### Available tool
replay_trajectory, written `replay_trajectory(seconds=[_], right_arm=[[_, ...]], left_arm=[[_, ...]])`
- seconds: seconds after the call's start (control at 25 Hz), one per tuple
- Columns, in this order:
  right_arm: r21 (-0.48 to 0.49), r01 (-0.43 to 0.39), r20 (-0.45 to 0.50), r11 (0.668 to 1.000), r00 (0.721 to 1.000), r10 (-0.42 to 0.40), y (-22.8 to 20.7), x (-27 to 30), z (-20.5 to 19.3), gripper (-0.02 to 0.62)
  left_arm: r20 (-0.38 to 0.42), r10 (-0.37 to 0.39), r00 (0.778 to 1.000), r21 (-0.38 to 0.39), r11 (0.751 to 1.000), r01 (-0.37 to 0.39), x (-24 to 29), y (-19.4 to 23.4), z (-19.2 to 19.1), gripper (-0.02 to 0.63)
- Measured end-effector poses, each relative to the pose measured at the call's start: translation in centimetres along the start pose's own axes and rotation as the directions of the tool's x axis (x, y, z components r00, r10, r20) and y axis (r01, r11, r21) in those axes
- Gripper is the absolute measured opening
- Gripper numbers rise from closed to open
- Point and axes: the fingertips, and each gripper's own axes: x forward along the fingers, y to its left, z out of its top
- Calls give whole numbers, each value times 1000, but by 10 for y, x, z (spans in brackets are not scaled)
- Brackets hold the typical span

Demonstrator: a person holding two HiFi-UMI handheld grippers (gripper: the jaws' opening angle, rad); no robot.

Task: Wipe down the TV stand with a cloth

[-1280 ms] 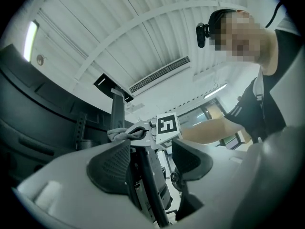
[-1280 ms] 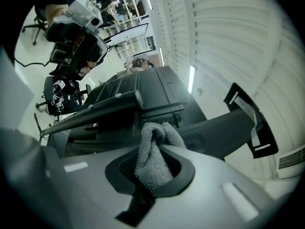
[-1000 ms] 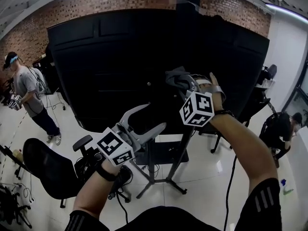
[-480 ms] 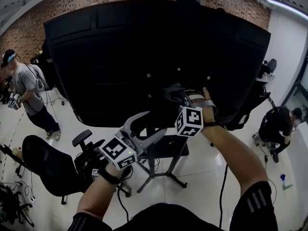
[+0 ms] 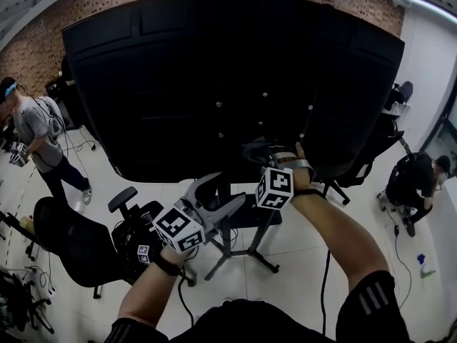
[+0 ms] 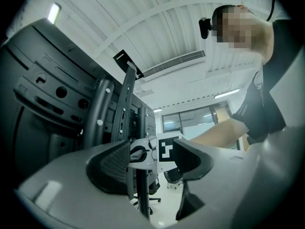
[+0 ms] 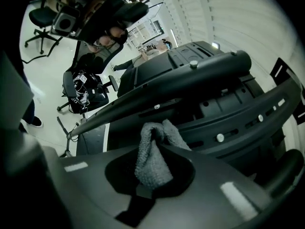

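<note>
Head view: a large black TV (image 5: 214, 84) shows its back and sits on the stand (image 5: 229, 243), a dark column on splayed legs on a pale floor. The right gripper (image 5: 258, 154) is at the lower edge of the TV back, just above the column. The left gripper (image 5: 223, 194) is lower and to its left, beside the column.

Right gripper view: the right gripper (image 7: 150, 175) has its jaws closed on a grey cloth (image 7: 153, 151). A bunch of the cloth sticks out past the jaws, near the bolted bracket bars (image 7: 181, 82) on the TV back. Contact cannot be confirmed.

Left gripper view: the left gripper (image 6: 151, 154) has its jaws apart with nothing between the pads. The stand's column (image 6: 125, 113) rises beyond the gap.

A chair (image 5: 71, 249) stands at lower left. One person (image 5: 36, 134) stands at far left; another (image 5: 418, 184) crouches at far right.
</note>
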Motion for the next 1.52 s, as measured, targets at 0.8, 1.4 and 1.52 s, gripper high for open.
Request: replay_trajectory(seconds=[0.8, 1.4, 1.52], right_arm=[[237, 220, 283, 946, 916, -284, -75, -143, -28, 20], [327, 306, 169, 894, 912, -374, -142, -148, -129, 20], [337, 291, 169, 895, 917, -361, -147, -133, -138, 20]], left_arm=[[-11, -73, 997, 99, 992, 74, 52, -49, 11, 308], [4, -116, 993, 153, 982, 114, 136, -75, 28, 313], [-1, -102, 995, 139, 985, 101, 142, -75, 24, 312]])
